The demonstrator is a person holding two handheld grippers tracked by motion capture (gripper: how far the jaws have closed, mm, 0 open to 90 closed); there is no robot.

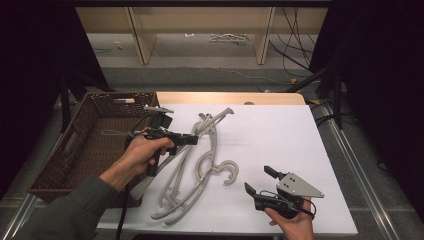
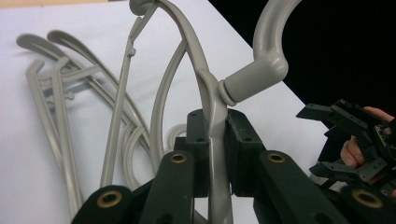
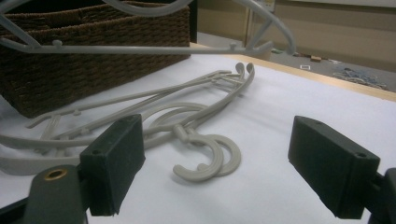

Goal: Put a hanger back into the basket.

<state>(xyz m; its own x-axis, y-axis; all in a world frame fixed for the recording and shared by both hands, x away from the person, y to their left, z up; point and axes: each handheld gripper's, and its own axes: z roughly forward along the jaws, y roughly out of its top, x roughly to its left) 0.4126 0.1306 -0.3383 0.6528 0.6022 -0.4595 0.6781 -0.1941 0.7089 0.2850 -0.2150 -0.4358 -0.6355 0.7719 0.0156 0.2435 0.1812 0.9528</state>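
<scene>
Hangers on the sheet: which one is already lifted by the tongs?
The hanger clamped in the left tongs, gripped just below its hook and raised toward the basket. The other hangers lie flat on the white sheet; the right tongs stand open.

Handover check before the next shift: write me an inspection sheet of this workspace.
Surface: white table, wooden strip along its far edge.
Job's things: grey plastic hangers; lifted hanger clamped near its hook; hanger pile lies on the sheet.
Clutter: brown wicker basket at the table's left, a small item inside.
Grippers: left gripper shut on the lifted hanger; right gripper open, holding nothing, at the near right.
Cables: black lead trails from the left gripper; loose cables on the floor behind.
Surroundings: dark curtains at both sides, wooden frame beyond.
</scene>
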